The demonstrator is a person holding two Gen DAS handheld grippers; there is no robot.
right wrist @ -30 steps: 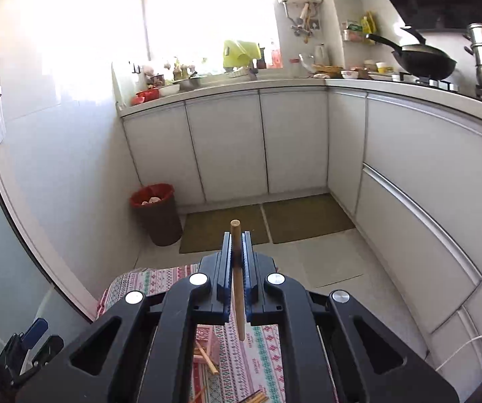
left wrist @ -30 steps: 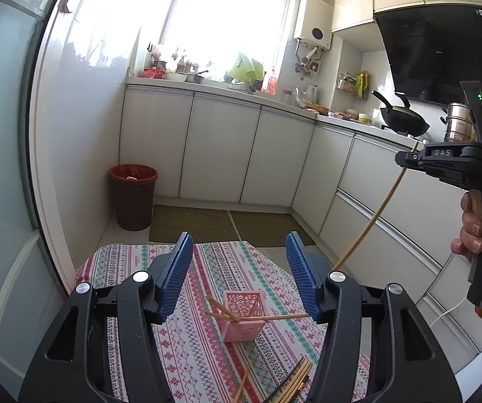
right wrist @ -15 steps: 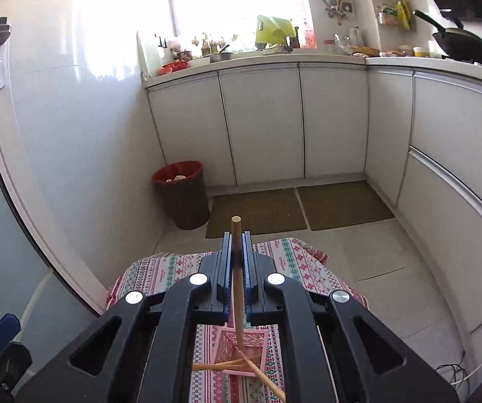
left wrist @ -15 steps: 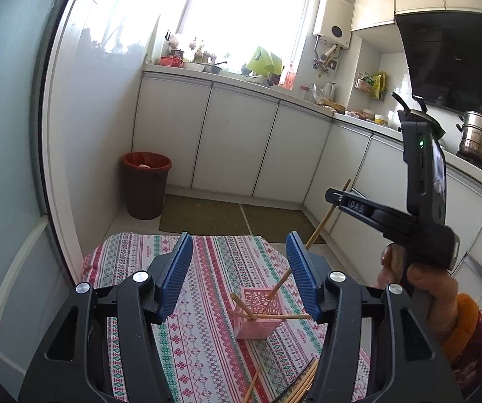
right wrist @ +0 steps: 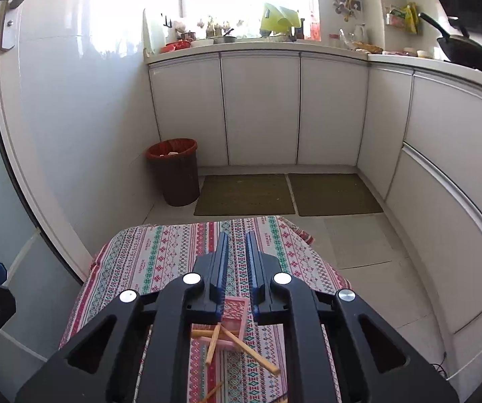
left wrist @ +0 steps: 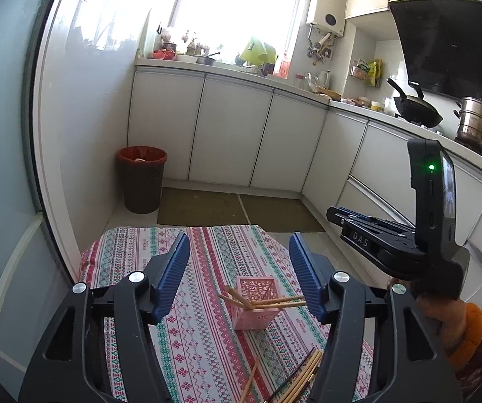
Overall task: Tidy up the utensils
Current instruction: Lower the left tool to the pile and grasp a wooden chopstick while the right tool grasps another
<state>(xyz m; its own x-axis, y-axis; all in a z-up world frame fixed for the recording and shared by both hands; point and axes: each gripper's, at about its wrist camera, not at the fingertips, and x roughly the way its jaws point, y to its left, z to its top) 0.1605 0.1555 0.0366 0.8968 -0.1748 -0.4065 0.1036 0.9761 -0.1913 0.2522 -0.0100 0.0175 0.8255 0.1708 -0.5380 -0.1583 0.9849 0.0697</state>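
Chopsticks (left wrist: 264, 301) lean in pink basket (left wrist: 257, 305) on tabletop (left wrist: 204, 336) | left claw (left wrist: 239, 268) apart, empty | right claw (right wrist: 236, 262) slightly parted, gripping nothing

Our right gripper (right wrist: 236, 245) hangs above the patterned tablecloth (right wrist: 160, 262), its blue fingers (right wrist: 222, 255) slightly parted with nothing between them. Below it the pink basket (right wrist: 235, 319) holds three chopsticks (right wrist: 257, 357) that lean over its near rim.
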